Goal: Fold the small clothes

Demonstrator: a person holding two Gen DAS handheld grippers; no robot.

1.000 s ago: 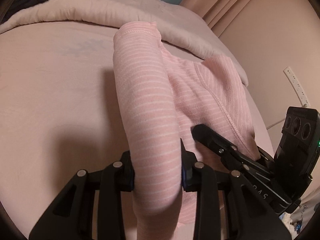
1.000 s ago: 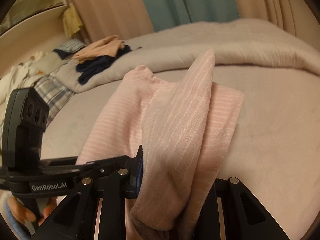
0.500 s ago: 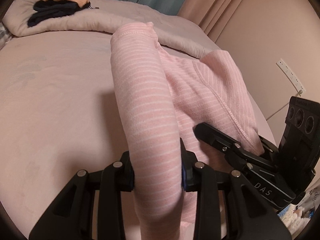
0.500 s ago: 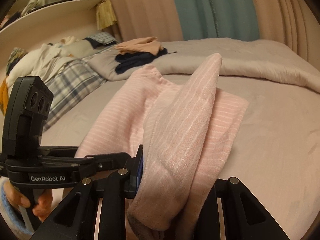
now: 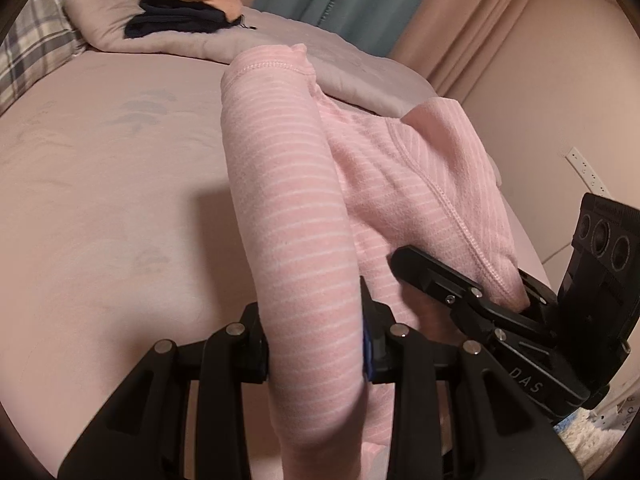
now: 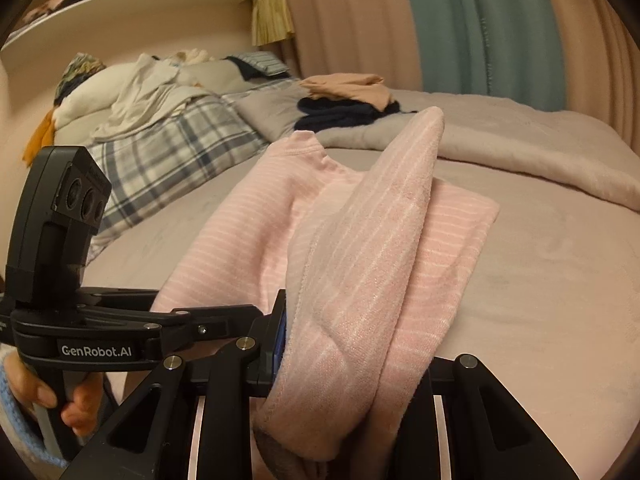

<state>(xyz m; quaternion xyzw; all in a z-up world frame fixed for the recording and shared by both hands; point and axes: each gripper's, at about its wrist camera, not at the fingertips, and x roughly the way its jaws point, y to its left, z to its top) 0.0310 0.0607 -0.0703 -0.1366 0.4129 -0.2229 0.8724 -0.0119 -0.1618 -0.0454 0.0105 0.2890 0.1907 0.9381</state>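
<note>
Pinching pink garment [image 5: 288,216] | left tongs [image 5: 316,354] | right tongs [image 6: 352,364]

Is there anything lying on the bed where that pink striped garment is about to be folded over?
Nothing visible. Both grippers, left and right, already clamp the pink striped knit garment, and the pale pink bedspread beyond it is bare. The folded clothes pile sits farther back.

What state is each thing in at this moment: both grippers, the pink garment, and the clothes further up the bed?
left gripper: shut on the pink striped garment.
right gripper: shut on the same garment.
pink striped garment: near edge lifted, far part lying on the bed.
orange and navy clothes: stacked on the grey blanket.
</note>
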